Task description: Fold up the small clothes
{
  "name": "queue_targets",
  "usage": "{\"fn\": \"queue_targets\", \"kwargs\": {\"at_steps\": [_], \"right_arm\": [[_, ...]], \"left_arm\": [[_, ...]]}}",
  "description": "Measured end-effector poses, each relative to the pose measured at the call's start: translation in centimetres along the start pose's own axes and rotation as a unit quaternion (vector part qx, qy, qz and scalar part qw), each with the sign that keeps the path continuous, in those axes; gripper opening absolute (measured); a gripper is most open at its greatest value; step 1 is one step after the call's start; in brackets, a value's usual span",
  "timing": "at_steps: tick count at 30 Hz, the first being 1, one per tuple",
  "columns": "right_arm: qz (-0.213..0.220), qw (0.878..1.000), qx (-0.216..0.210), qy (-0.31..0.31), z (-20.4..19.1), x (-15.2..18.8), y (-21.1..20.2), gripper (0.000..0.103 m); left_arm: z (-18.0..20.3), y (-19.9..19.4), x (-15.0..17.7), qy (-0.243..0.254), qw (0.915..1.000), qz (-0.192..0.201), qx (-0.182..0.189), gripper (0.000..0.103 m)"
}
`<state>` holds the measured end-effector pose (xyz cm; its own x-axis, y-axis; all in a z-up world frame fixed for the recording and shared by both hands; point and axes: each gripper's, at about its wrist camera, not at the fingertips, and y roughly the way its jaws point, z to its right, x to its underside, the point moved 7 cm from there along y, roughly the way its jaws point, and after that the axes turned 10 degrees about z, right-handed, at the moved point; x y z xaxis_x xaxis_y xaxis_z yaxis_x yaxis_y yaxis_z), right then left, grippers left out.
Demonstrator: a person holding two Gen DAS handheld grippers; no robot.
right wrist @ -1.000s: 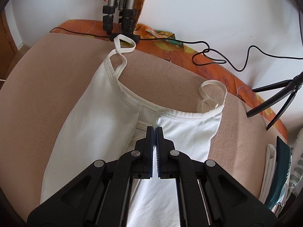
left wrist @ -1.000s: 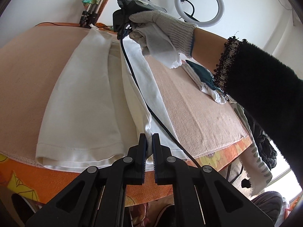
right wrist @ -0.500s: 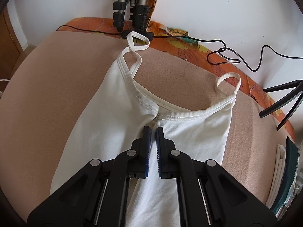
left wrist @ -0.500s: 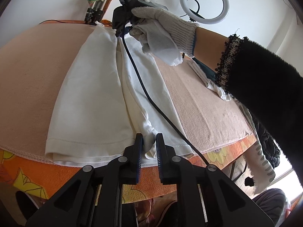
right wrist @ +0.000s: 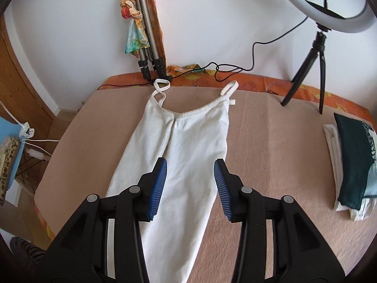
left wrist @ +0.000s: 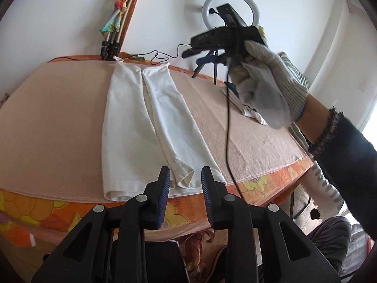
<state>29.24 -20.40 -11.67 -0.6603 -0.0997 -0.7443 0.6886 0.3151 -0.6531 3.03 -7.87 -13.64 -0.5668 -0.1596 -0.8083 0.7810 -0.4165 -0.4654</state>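
Note:
A white strappy top (left wrist: 132,127) lies flat on the beige-covered table (left wrist: 47,122), both long sides folded in to meet down the middle. Its hem is at the near edge, its straps at the far edge. It also shows in the right wrist view (right wrist: 188,146), straps toward the wall. My left gripper (left wrist: 185,181) is open and empty, just off the hem. My right gripper (right wrist: 190,174) is open and empty, raised above the top's middle. In the left wrist view the gloved hand holds the right gripper (left wrist: 200,47) high at the right.
A folded pile of white and dark green clothes (right wrist: 348,165) lies at the table's right side. A ring light on a small tripod (right wrist: 315,54) and a folded tripod (right wrist: 148,47) stand at the far edge. A black cable (left wrist: 228,127) hangs from the right gripper across the table.
Both grippers have opened and let go of the top's folded edges. Both have drawn back and up from the cloth; the right hand has lifted away to the right.

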Motion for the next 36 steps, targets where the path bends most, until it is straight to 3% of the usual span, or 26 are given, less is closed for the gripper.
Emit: {"fn": "queue_targets", "kwargs": {"at_steps": [4,7,12,16,20,22,23,24,25,26,28,33,36], "right_arm": [[-0.013,1.0,-0.007,0.021,1.1,5.1,-4.3,0.043],[-0.032,0.999,-0.01,0.028,1.3,9.6,-6.2,0.043],[-0.079,0.994,-0.032,0.066,1.1,17.0,-7.8,0.043],[-0.114,0.987,-0.058,0.102,0.5,20.8,-7.3,0.043],[-0.117,0.986,-0.06,0.099,-0.1,22.2,-7.3,0.043],[-0.115,0.986,-0.066,0.102,-0.3,22.4,-7.5,0.043],[-0.114,0.986,-0.071,0.101,-0.5,22.6,-7.6,0.039],[-0.114,0.986,-0.076,0.092,-0.9,22.7,-7.6,0.028],[-0.116,0.987,-0.075,0.08,-1.3,22.7,-7.2,0.022],[-0.117,0.988,-0.073,0.069,-1.6,22.8,-6.9,0.013],[-0.11,0.99,-0.07,0.058,-2.1,22.8,-6.7,0.007],[-0.091,0.992,-0.057,0.061,-1.6,22.0,-7.7,0.005],[-0.107,0.994,-0.034,0.012,-2.1,23.1,-6.9,0.005]], "left_arm": [[-3.1,-0.2,-0.8,-0.009,0.9996,-0.027,-0.01,0.032],[-5.6,0.7,-0.3,-0.022,0.9973,-0.068,-0.019,0.033],[-8.2,2.8,1.1,-0.079,0.9881,-0.131,-0.013,0.037],[-8.3,3.9,2.4,-0.104,0.9823,-0.156,-0.004,0.037],[-8.1,4.4,2.2,-0.124,0.9806,-0.152,0.012,0.038],[-8.1,4.5,1.9,-0.13,0.9797,-0.152,0.021,0.033],[-8.1,4.6,1.9,-0.122,0.9806,-0.152,0.019,0.026],[-8.1,4.8,2.0,-0.113,0.9817,-0.152,0.014,0.007],[-8.2,4.9,2.0,-0.112,0.982,-0.151,0.013,0.004],[-8.3,4.9,2.0,-0.118,0.9816,-0.149,0.015,0.004],[-8.6,4.7,1.7,-0.122,0.9819,-0.144,0.012,0.004],[-8.8,4.0,1.8,-0.101,0.9858,-0.134,0.007,0.004],[-8.5,4.3,2.4,-0.086,0.9866,-0.139,0.005,0.004]]}}
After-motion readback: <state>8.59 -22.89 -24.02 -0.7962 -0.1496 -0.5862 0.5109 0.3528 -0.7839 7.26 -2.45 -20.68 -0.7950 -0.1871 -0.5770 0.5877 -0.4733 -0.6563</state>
